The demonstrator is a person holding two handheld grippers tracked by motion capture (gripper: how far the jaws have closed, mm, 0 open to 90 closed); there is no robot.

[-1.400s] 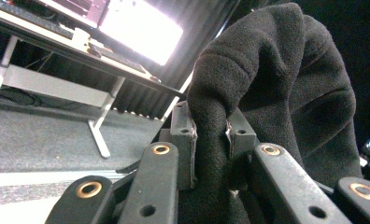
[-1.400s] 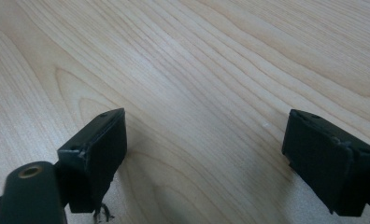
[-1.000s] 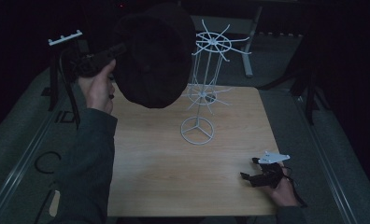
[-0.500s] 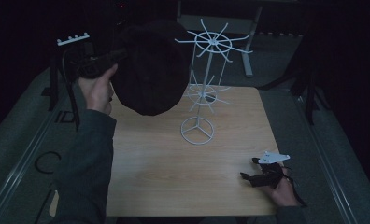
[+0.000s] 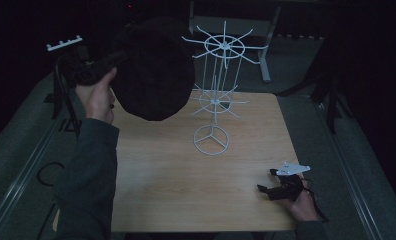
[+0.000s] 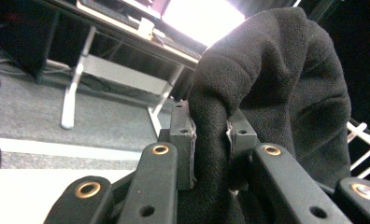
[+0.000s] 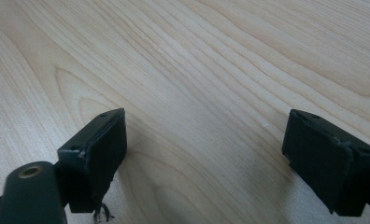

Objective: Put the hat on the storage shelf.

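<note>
In the high view, a black fabric hat [image 5: 153,70] is held up above the far left corner of the wooden table [image 5: 161,175] by the left gripper [image 5: 117,57], which is raised in the person's left hand [image 5: 98,95]. The hat hangs in the air just beside the upper ring of a white wire rack [image 5: 221,47], whose round base [image 5: 211,139] stands near the middle of the table, toward the far edge. The right gripper [image 5: 267,182] is seen resting near the near right corner of the table, in the right hand [image 5: 298,197], well apart from hat and rack.

In the left gripper view, a thick fold of the hat [image 6: 267,79] is pinched between the two pads [image 6: 187,140], the jaws being closed tightly on the cloth. The rest of the hat bulges up and to the right, and a few white prongs of the rack [image 6: 365,140] are seen at the right edge.

In the right gripper view, the jaws of the right gripper [image 7: 204,144] are spread wide, with nothing between them but bare table [image 7: 197,70] wood, on which the tips appear to rest.
</note>
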